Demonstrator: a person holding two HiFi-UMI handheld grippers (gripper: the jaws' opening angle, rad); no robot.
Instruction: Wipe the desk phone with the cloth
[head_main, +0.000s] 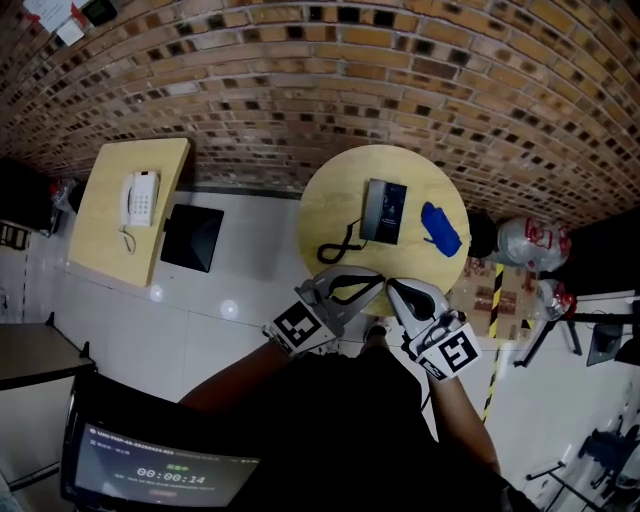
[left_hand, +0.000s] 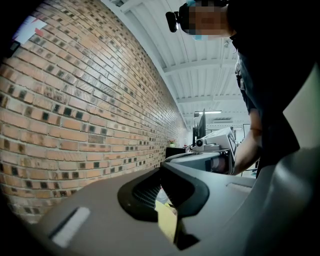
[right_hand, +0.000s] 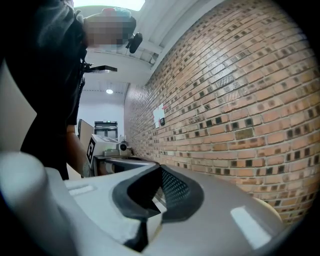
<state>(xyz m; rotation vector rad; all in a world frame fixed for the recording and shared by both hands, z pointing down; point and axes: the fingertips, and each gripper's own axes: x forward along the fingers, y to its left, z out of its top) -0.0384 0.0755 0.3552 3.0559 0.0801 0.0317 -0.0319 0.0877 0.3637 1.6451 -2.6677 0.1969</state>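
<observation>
Two sets of jaws shut on nothing: left gripper (head_main: 372, 284) and right gripper (head_main: 398, 292) tip to tip at the table (head_main: 318, 205) edge, probably poised to start. Farther in, phone (head_main: 384, 211) mid-table, cloth (head_main: 440, 228) just right of it, neither touched. Both visible from the head only; from the gripper views, just wall (left_hand: 75, 125) and closed jaws.

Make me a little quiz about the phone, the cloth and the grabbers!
1. True or false: in the head view, the blue cloth lies to the right of the dark desk phone on the round table.
2. What does the right gripper hold? A: the cloth. B: the phone. C: nothing.
3. How many phones show in the head view?

Key: 1 true. 2 C, its jaws are shut and empty. 3 two, counting the white phone far left.
</observation>
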